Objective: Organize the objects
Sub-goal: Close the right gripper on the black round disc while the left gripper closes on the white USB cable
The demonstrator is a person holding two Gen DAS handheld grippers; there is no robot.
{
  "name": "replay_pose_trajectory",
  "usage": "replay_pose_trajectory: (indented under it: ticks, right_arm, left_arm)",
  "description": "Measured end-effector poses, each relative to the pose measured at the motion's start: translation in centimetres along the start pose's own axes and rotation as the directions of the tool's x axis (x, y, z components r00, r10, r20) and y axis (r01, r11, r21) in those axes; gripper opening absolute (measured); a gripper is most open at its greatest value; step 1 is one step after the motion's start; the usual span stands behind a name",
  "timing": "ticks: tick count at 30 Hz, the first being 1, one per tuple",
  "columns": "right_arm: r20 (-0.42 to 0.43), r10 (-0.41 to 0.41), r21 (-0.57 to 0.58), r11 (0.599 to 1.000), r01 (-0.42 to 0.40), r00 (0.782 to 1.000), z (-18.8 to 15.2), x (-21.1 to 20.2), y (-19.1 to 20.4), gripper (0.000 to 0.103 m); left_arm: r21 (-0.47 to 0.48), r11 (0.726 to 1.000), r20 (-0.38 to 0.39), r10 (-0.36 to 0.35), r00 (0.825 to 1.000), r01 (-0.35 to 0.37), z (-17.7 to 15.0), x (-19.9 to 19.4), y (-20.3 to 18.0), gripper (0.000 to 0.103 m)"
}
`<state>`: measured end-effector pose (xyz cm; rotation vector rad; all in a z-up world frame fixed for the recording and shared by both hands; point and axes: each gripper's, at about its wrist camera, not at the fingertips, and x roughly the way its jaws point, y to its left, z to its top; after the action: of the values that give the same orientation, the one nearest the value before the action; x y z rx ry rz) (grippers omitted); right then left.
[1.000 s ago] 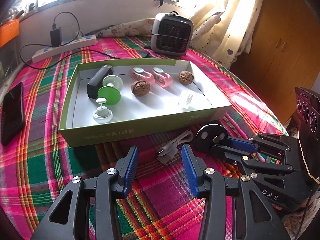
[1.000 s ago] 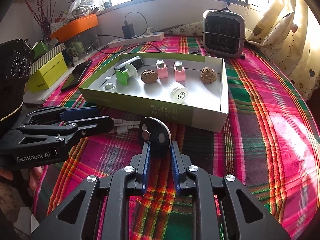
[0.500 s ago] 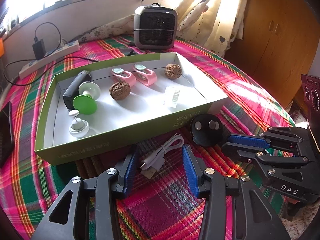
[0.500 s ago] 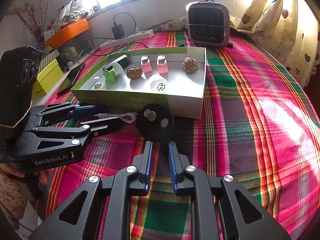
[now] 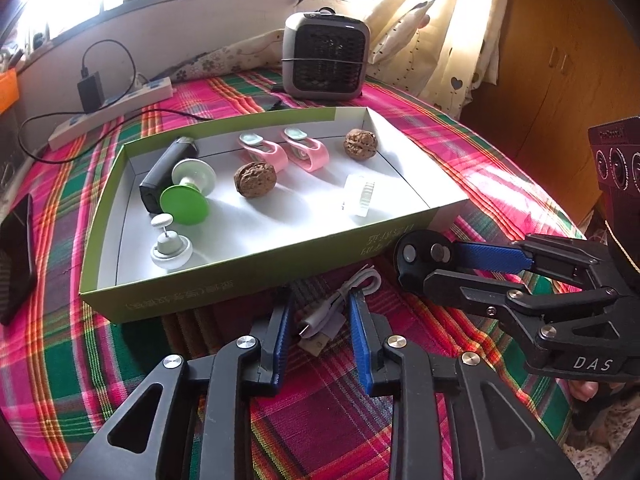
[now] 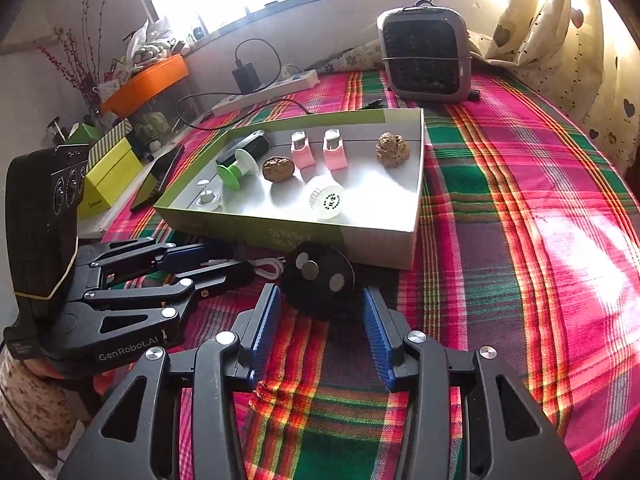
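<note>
Cable (image 5: 335, 312) lies between our closing left gripper (image 5: 318, 322) pads, not squeezed yet, long way pointing ahead toward the box (image 5: 256, 276), while our right gripper (image 6: 320, 320) opens behind the disc (image 6: 320, 280).

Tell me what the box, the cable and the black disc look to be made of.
Box: likely cardboard, matte green outside, white inside, folded corners.
Cable: white, smooth plastic sheath, bends in a loop; metal plug.
Black disc: probably matte plastic, with shiny round metal-looking studs.

A home room: plaid tablecloth (image 5: 460, 152), heart-print curtains (image 5: 440, 40), small heater (image 5: 325, 62), wooden cupboard (image 5: 560, 60), cluttered windowsill.
</note>
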<state>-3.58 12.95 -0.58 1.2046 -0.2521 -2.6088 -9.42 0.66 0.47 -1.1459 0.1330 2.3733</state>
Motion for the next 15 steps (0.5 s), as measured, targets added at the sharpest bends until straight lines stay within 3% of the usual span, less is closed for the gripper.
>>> replay_pose_trajectory:
  ticks: [12,15]
  right_arm:
    - [-0.031,-0.004,-0.004,1.0,0.004,1.0,0.9,1.3,0.1,0.043]
    - [-0.031,-0.014,-0.009,1.0,0.014,0.999,0.8,1.4,0.2,0.032]
  left_arm:
    - [-0.004,0.999,-0.006,-0.051,0.999,0.051,-1.2,-0.9,-0.7,0.022]
    - [-0.009,0.997,-0.014,-0.078,0.997,0.078,-1.2,-1.0,-0.7,0.022]
